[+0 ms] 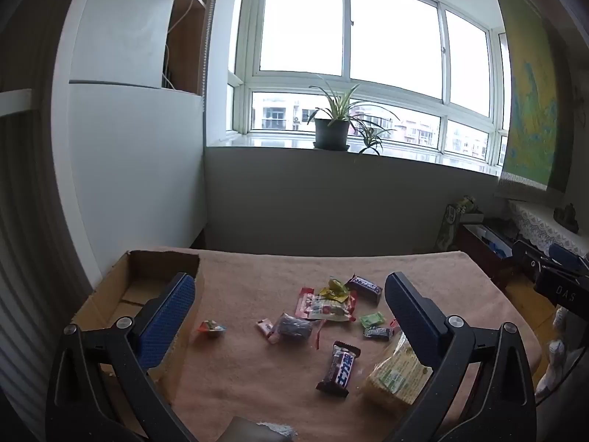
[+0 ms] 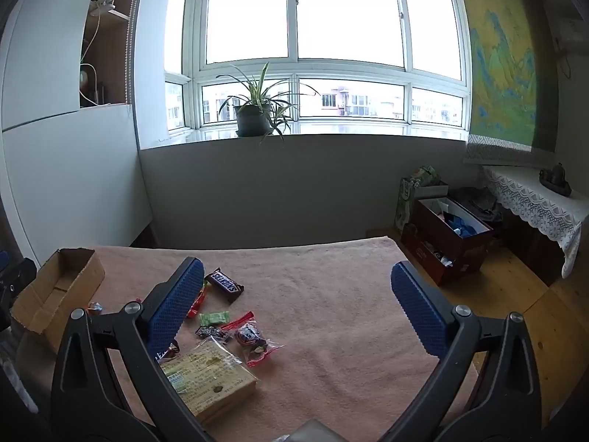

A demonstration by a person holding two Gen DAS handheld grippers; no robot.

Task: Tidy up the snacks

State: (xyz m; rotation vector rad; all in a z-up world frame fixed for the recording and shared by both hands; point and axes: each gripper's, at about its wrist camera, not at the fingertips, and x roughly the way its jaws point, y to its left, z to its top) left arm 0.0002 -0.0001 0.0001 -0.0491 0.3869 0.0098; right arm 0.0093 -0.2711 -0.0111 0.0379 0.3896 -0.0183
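Several snacks lie loose on a pink cloth-covered table (image 1: pixel 257 386). In the left wrist view: a Snickers bar (image 1: pixel 364 286), a second chocolate bar (image 1: pixel 338 368), a cracker pack (image 1: pixel 399 374), a clear bag of sweets (image 1: pixel 327 307) and small candies (image 1: pixel 211 328). An open cardboard box (image 1: pixel 132 294) stands at the table's left. My left gripper (image 1: pixel 291 302) is open and empty above the snacks. In the right wrist view the Snickers bar (image 2: pixel 224 284), cracker pack (image 2: pixel 210 379) and box (image 2: pixel 59 287) lie to the left. My right gripper (image 2: pixel 298 287) is open and empty over bare cloth (image 2: pixel 331 313).
A wall and a window sill with a potted plant (image 1: pixel 331 129) lie beyond the table. To the right, off the table, stand dark boxes (image 2: pixel 449 235) on a wooden floor and a lace-covered shelf (image 2: pixel 533 199). The table's right edge drops to the floor.
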